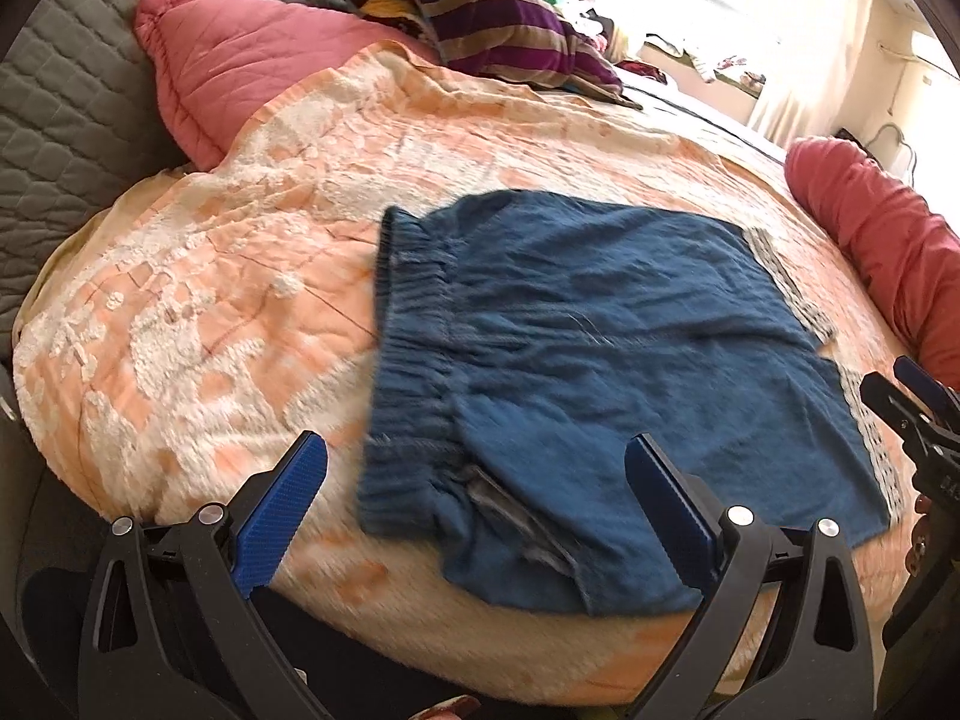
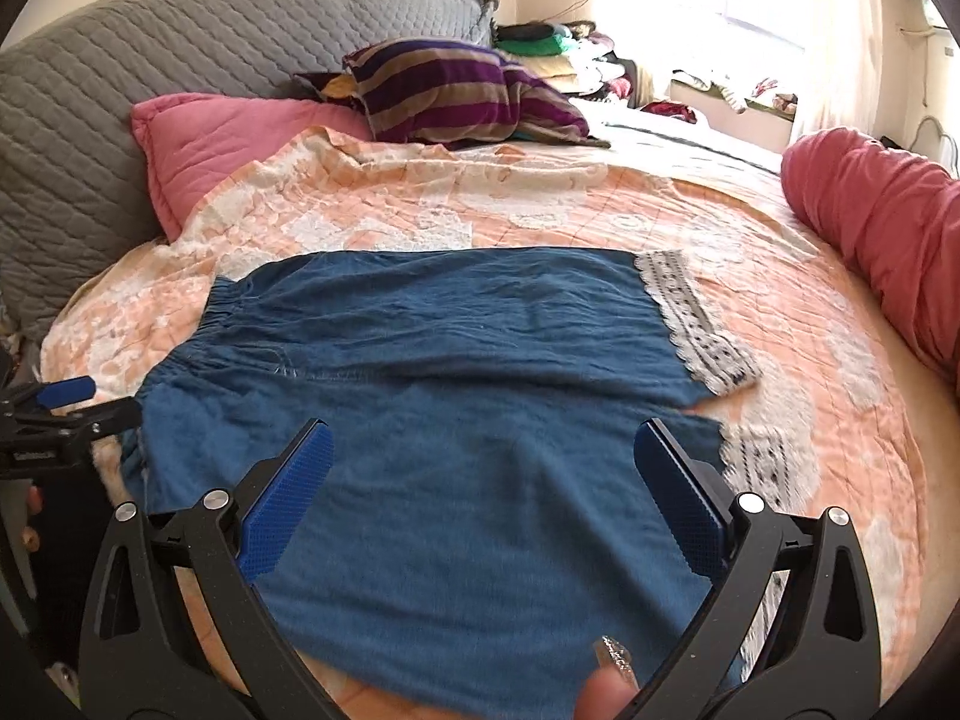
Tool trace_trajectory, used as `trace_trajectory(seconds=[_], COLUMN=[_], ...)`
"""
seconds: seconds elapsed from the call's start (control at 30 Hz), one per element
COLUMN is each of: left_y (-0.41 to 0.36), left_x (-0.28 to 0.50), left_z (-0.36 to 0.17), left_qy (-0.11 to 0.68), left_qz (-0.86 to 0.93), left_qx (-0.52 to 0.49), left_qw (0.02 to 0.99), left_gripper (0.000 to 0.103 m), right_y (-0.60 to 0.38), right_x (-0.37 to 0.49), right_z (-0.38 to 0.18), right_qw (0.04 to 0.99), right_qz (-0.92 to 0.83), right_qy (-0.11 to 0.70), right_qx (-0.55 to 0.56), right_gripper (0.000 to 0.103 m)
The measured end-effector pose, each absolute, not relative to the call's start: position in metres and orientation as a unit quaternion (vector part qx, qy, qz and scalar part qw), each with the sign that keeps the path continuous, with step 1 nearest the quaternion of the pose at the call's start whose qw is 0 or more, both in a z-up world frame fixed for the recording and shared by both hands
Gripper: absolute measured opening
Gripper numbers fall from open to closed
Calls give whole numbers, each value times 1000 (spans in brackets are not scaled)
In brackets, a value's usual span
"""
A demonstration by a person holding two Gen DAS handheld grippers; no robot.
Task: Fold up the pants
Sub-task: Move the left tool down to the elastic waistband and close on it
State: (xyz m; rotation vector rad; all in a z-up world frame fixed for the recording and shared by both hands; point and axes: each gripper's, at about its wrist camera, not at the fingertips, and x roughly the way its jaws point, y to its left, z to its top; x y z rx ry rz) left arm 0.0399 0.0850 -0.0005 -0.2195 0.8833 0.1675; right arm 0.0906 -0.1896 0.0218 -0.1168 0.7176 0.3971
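Blue pants (image 1: 600, 360) lie spread flat on the peach bedspread (image 1: 210, 300), elastic waistband to the left, white lace-trimmed hems to the right. My left gripper (image 1: 477, 468) is open and empty, hovering over the waistband end near the bed's front edge. In the right wrist view the pants (image 2: 480, 360) show both legs side by side, with lace hems (image 2: 690, 312). My right gripper (image 2: 483, 450) is open and empty above the near leg. The left gripper (image 2: 66, 402) shows at the left edge there, and the right gripper (image 1: 912, 402) shows at the right edge of the left wrist view.
A pink pillow (image 2: 210, 144) and a striped purple pillow (image 2: 450, 90) lie at the head, against a grey quilted headboard (image 2: 150, 42). A red bolster (image 2: 882, 228) lies along the right side. Piled clothes (image 2: 570, 54) sit near the bright window.
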Motion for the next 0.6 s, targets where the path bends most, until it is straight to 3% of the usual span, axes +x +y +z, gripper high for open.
trace_trajectory(seconds=[0.6], left_y=[155], left_x=[134], left_z=[3], left_qy=[424], left_qz=[103], left_qx=[-135], left_qw=[890], left_gripper=[99], right_y=[-123], right_x=[195], right_z=[48], right_qw=[873], right_qz=[316], right_qy=[365], right_qx=[-66], right_gripper=[95])
